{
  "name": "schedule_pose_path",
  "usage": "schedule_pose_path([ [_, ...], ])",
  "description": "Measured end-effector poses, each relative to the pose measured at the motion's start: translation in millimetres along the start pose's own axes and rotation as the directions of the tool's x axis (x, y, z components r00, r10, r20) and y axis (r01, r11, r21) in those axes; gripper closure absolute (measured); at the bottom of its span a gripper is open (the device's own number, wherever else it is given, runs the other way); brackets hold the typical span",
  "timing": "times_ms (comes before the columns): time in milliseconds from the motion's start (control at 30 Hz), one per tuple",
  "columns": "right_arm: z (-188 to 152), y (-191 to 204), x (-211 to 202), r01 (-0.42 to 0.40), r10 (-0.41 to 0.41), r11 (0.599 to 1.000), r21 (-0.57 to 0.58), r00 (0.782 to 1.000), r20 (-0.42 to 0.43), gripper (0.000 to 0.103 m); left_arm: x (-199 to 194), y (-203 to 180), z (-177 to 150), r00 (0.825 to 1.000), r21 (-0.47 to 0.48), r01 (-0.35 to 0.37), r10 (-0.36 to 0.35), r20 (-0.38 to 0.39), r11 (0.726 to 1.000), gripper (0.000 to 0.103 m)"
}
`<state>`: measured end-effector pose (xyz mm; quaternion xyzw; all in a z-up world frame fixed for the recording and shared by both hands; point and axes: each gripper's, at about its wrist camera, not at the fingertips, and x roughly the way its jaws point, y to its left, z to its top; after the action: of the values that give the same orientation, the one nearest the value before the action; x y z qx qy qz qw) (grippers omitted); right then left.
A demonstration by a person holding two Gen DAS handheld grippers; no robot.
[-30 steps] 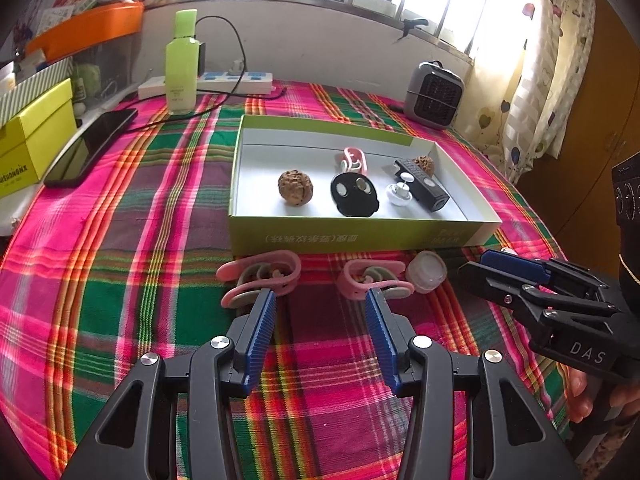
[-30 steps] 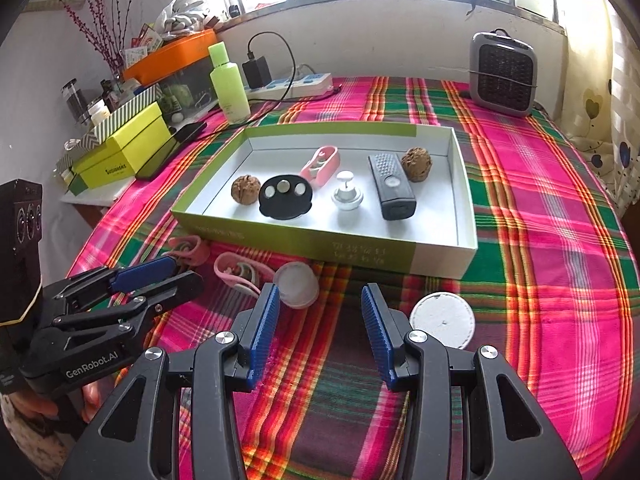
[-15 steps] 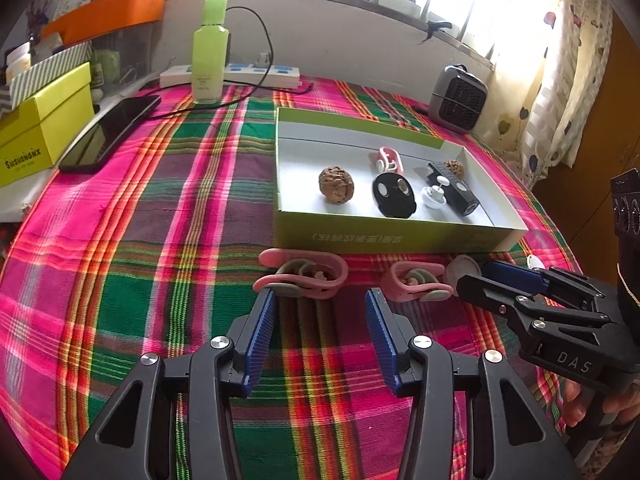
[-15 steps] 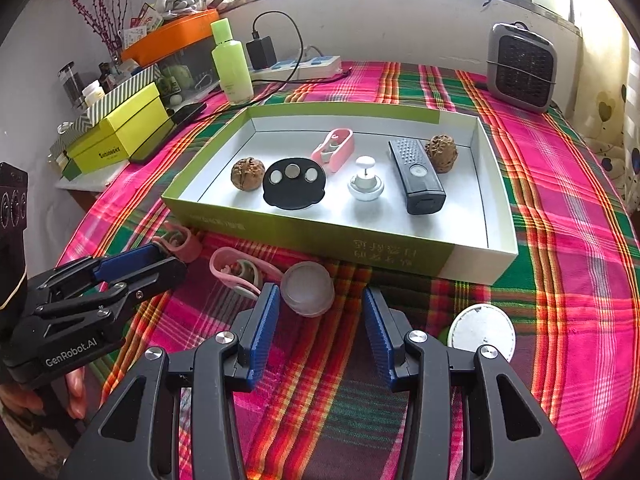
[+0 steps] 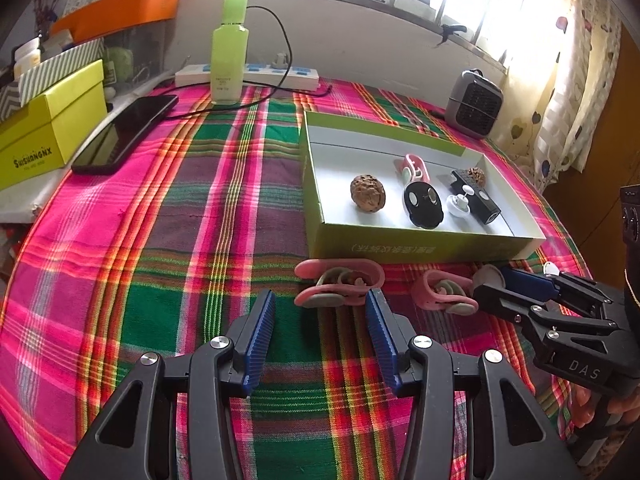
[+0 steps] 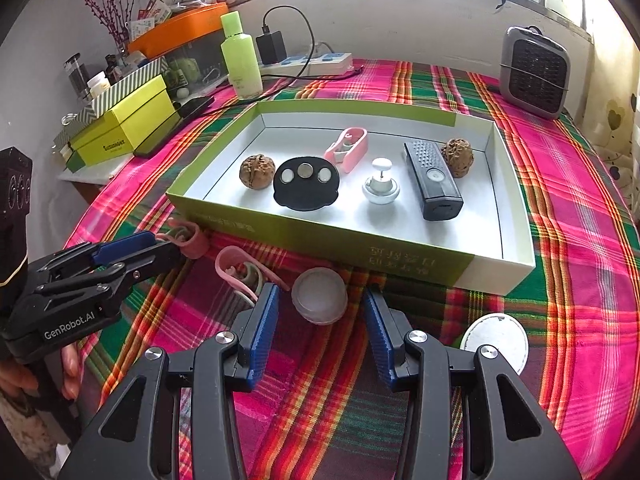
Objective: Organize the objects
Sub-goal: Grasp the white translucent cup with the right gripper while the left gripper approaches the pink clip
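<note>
Two hand-held grippers hover open over the plaid surface (image 5: pixel 168 240). Just ahead of the left hand-held gripper (image 5: pixel 320 300) lies a pink clip (image 5: pixel 340 282); the right hand-held gripper (image 6: pixel 320 304) frames a round white lid (image 6: pixel 319 295), the green box (image 6: pixel 320 236) beyond.

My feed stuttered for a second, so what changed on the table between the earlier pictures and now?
The left gripper slid sideways along the front of the box; the nearer pink clip now sits by its right finger rather than its left. Nothing was gripped or released. The right gripper hangs open behind the small white cap. The other clip and the box contents stayed put.
</note>
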<state>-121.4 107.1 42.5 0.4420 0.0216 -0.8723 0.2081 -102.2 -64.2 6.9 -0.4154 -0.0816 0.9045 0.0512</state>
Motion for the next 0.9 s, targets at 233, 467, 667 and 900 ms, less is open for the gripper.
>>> schedule_pose_path([
  [233, 3, 1, 2, -0.008, 0.008, 1.0, 0.002, 1.0, 0.007, 0.059, 4, -3, 1, 0.999, 0.015, 0.032, -0.032, -0.007, 0.999, 0.058],
  [467, 2, -1, 1, -0.007, 0.007, 1.0, 0.006, 1.0, 0.011, 0.065, 2, -12, -1, 0.993, 0.043, 0.12, -0.119, -0.009, 0.992, 0.058],
  [667, 1, -3, 0, -0.006, 0.005, 1.0, 0.015, 1.0, 0.013, 0.071, 1, -19, -5, 0.987, 0.056, 0.16, -0.159, -0.025, 0.985, 0.058],
  [900, -1, -2, 0, -0.001, 0.001, 1.0, 0.01, 1.0, 0.014, 0.073, 0, -28, -12, 0.975, 0.071, 0.218, -0.214, -0.054, 0.973, 0.058],
])
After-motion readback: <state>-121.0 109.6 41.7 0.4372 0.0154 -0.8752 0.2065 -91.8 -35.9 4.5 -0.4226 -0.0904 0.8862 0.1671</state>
